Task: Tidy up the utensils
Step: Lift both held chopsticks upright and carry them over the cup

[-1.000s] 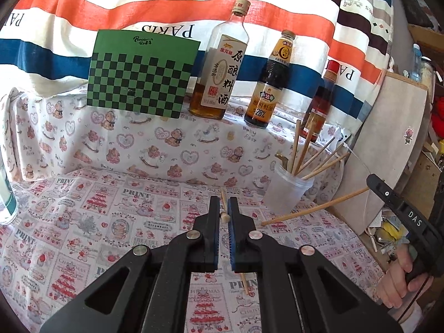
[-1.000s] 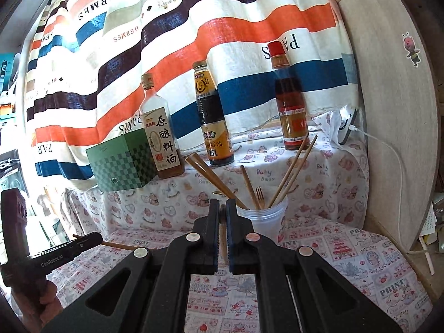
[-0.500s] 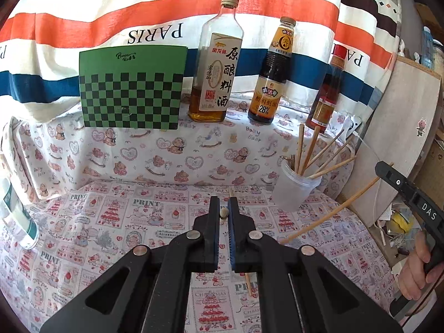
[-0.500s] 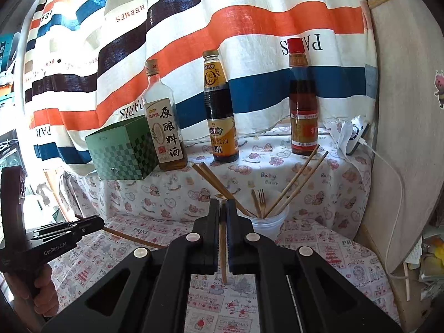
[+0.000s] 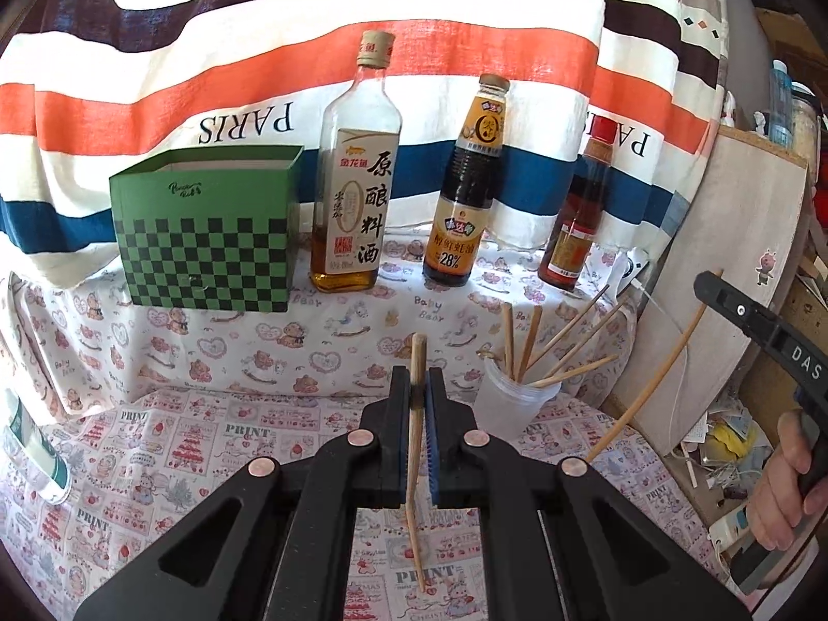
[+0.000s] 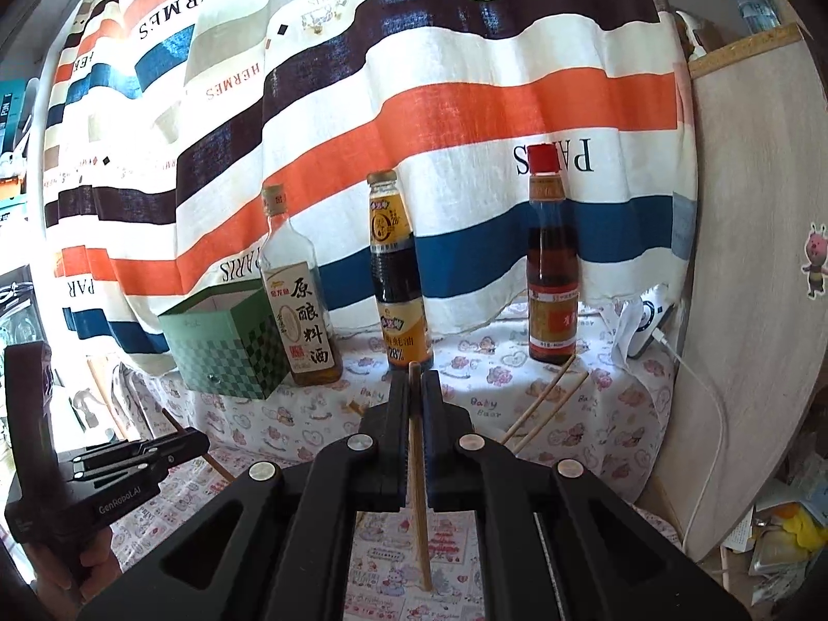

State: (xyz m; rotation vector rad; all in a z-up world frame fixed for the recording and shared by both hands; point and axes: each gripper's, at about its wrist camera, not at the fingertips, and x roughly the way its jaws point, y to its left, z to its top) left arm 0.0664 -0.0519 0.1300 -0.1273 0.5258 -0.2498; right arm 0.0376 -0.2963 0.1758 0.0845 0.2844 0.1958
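Note:
My left gripper [image 5: 417, 379] is shut on a wooden chopstick [image 5: 413, 466] that stands nearly upright, its lower end hanging above the printed tablecloth [image 5: 181, 455]. To its right a clear plastic cup [image 5: 509, 406] holds several chopsticks. My right gripper [image 6: 414, 384] is shut on another chopstick [image 6: 417, 471], also nearly upright. The left wrist view shows this right gripper [image 5: 708, 285] at the right edge, its chopstick [image 5: 647, 383] slanting down to the left. The right wrist view shows the left gripper [image 6: 199, 440] at lower left. There my fingers hide the cup; only leaning chopsticks [image 6: 543, 403] show.
A cloth-covered ledge at the back carries a green checkered box [image 5: 207, 238] and three sauce bottles [image 5: 357, 191] [image 5: 463, 196] [image 5: 577, 217] before a striped curtain. A pale board [image 5: 724, 279] and a white cable [image 6: 709, 414] bound the right side. Another bottle [image 5: 31, 440] stands at the far left.
Both grippers have risen with their chopsticks still clamped. The cup and ledge now sit lower in both views, and the held chopsticks hang clear above the cloth.

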